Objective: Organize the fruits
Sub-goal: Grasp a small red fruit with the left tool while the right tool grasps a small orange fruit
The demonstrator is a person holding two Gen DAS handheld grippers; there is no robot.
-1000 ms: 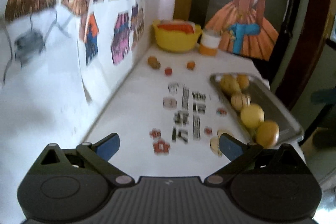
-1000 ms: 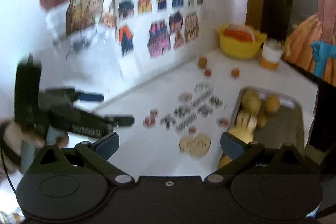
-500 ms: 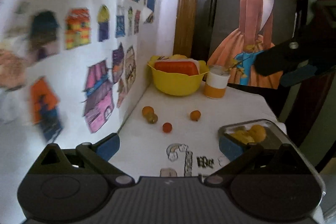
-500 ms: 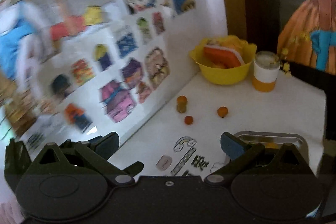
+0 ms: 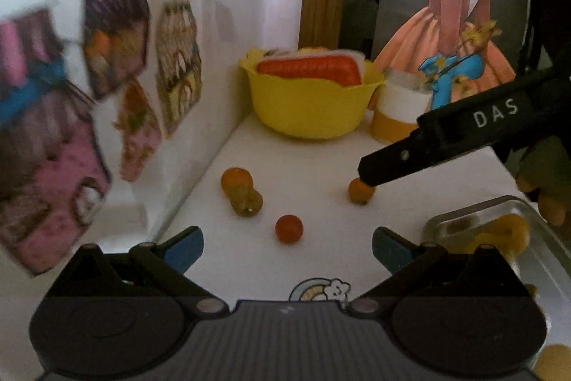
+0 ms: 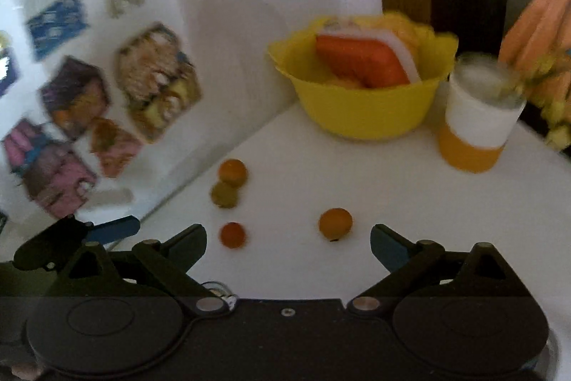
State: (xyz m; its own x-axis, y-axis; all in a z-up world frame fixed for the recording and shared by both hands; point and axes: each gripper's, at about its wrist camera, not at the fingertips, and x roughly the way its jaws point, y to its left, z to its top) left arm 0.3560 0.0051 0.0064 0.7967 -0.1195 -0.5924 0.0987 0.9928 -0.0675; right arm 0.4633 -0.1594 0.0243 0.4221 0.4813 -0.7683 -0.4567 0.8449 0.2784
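While both sets of tongs stand spread wide and empty, the right tongs (image 6: 288, 243) hang over an orange fruit (image 6: 335, 223) on the white bench (image 6: 374, 188); the left tongs (image 5: 287, 247) frame a red fruit (image 5: 288, 228).

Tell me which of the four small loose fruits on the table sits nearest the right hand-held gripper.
The lone orange fruit, just ahead of the right hand-held gripper. The red one and the touching pair lie farther left.

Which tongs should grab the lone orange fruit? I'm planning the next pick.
Right. The right tongs are open with the orange fruit just ahead between them; the left tongs face the red fruit instead.
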